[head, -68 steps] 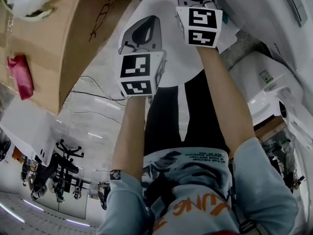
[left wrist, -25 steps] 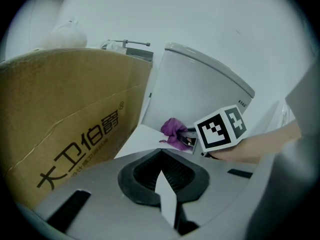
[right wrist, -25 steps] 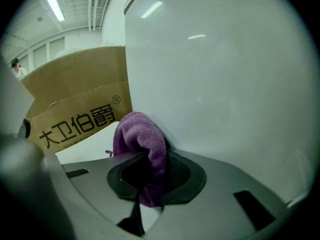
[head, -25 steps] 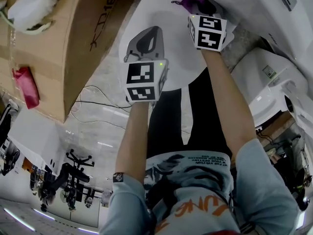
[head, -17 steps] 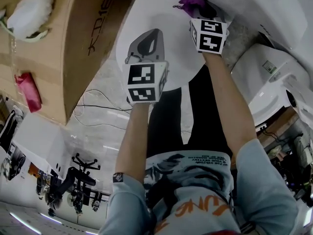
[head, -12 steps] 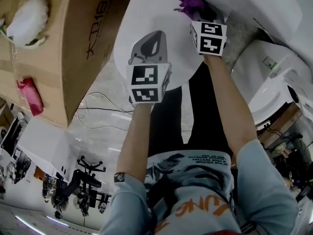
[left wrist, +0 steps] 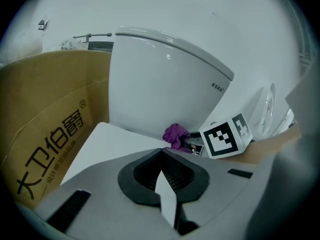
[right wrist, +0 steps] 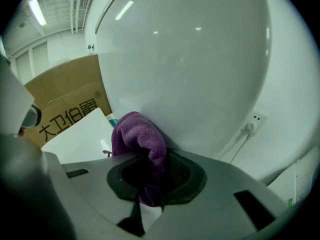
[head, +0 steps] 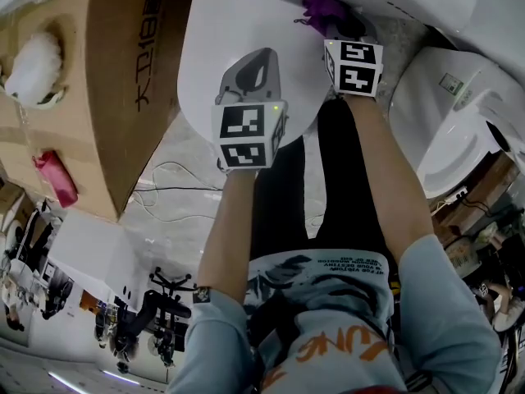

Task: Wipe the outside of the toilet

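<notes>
- Shifting since the earlier frame: right tongs (head: 340, 29) and purple cloth (right wrist: 137, 134) sitting lower in head view, bringing more of the white flat panel (head: 238, 23) into sight; keeping left tongs (head: 248, 64) alongside at much the same spacing.
- Clamping the purple cloth in right tongs, bunching it out the front and touching the toilet (right wrist: 190, 59) on its curved outer wall, low down near where the wall meets the panel.
- Holding left tongs closed on nothing, hovering over the panel, apart from cloth and toilet.
- Judging the step: wiping the lower outside body, probably mid-stroke, with most of the wall looking still to do.
- Calling next for keeping the cloth pressed flat while sweeping along the curve, up or round the side; watching for the cloth slipping out of the pads.
- Checking containers: cardboard box (head: 115, 80) standing just beside the panel, showing a white wad (head: 33, 68) at an opening and a pink item (head: 53, 179) against its side; not seeing the rest of its inside.
</notes>
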The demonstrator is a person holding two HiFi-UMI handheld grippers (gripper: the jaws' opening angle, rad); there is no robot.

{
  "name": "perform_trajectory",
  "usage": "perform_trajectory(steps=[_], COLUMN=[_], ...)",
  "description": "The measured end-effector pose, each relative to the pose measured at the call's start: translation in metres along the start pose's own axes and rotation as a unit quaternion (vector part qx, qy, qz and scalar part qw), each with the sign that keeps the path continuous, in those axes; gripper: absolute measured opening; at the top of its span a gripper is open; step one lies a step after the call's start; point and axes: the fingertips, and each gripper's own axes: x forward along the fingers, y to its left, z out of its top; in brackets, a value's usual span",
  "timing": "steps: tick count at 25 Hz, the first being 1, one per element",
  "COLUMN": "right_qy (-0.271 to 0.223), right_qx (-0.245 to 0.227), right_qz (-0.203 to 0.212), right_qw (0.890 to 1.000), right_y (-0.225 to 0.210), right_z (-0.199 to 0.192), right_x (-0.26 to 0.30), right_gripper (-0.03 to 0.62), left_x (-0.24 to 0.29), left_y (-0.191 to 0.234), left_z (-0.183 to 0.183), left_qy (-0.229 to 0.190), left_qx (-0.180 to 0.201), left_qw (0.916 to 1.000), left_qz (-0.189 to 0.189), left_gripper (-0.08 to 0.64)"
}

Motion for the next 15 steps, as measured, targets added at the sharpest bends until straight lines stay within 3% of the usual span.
perform_trajectory(steps=[10,15], right_qy=[0.034,0.060], right_qx=[0.087,0.131], right_qz=[-0.024,-0.027], right_qw=[0.995,0.989], right_y=[-0.055,-0.073], right_z=[-0.034,-0.054], right_x=[-0.023,-0.042], right_gripper=[0.066,0.066], left_x=[0.015,0.010], left_y=[-0.042,-0.048], left_z=[0.010,0.023], left_qy=[0.000,-0.012], left_qx=[0.024,0.023], left_qw=[0.9994,0.9995], left_qz=[-0.024,-0.017], left_gripper=[0.025,0.025])
